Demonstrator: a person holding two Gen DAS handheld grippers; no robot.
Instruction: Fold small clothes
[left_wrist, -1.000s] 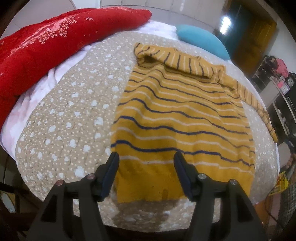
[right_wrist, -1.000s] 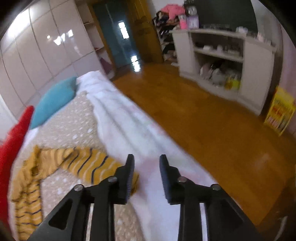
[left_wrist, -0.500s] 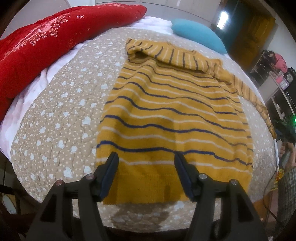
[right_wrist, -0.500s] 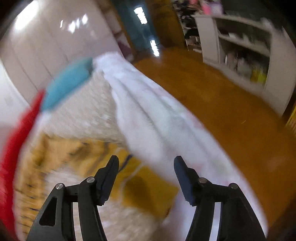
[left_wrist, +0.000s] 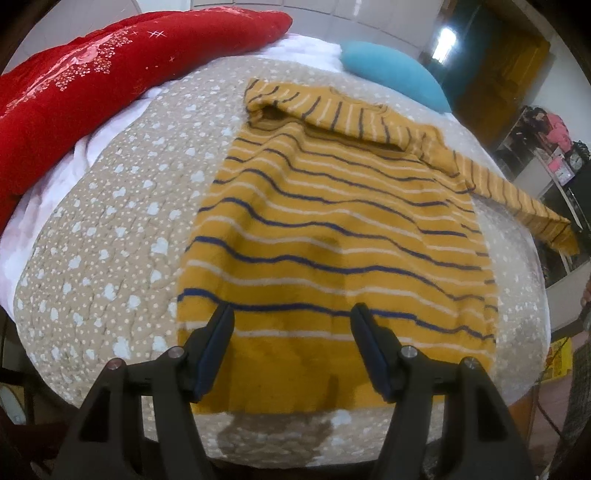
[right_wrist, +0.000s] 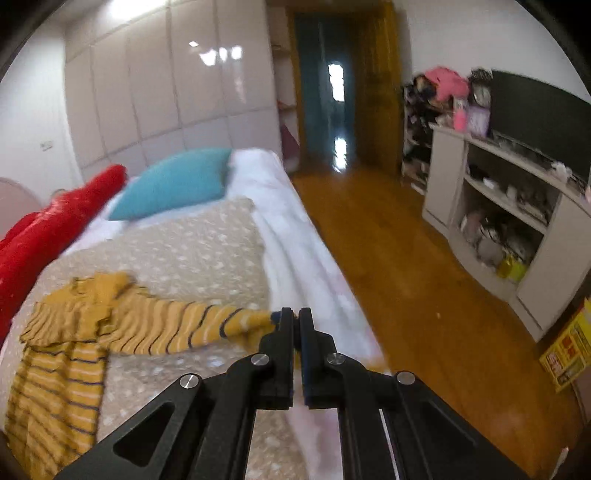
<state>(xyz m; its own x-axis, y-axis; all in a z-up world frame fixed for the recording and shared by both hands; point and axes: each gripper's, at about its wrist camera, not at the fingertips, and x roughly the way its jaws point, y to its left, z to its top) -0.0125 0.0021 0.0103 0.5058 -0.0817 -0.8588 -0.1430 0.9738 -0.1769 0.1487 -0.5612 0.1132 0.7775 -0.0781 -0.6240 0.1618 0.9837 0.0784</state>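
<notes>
A mustard-yellow sweater (left_wrist: 332, 236) with navy and white stripes lies flat on a beige dotted quilt (left_wrist: 110, 229). One sleeve is folded across the top by the collar. The other sleeve (left_wrist: 517, 199) stretches out to the right, its cuff lifted off the quilt. My left gripper (left_wrist: 291, 321) hovers open over the sweater's hem, nothing between its fingers. In the right wrist view, my right gripper (right_wrist: 296, 314) is shut on the cuff of that sleeve (right_wrist: 177, 328) and holds it taut above the bed.
A red blanket (left_wrist: 92, 81) lies along the bed's left side and a teal pillow (left_wrist: 391, 74) at its far end. White bedding (right_wrist: 295, 258) edges the quilt. To the right are a wooden floor (right_wrist: 406, 277), a shelf unit (right_wrist: 517, 229) and a yellow box (right_wrist: 569, 350).
My right gripper went from open over the sleeve's cuff to shut on it and lifted it. The sleeve now stretches straight. The left gripper barely moved.
</notes>
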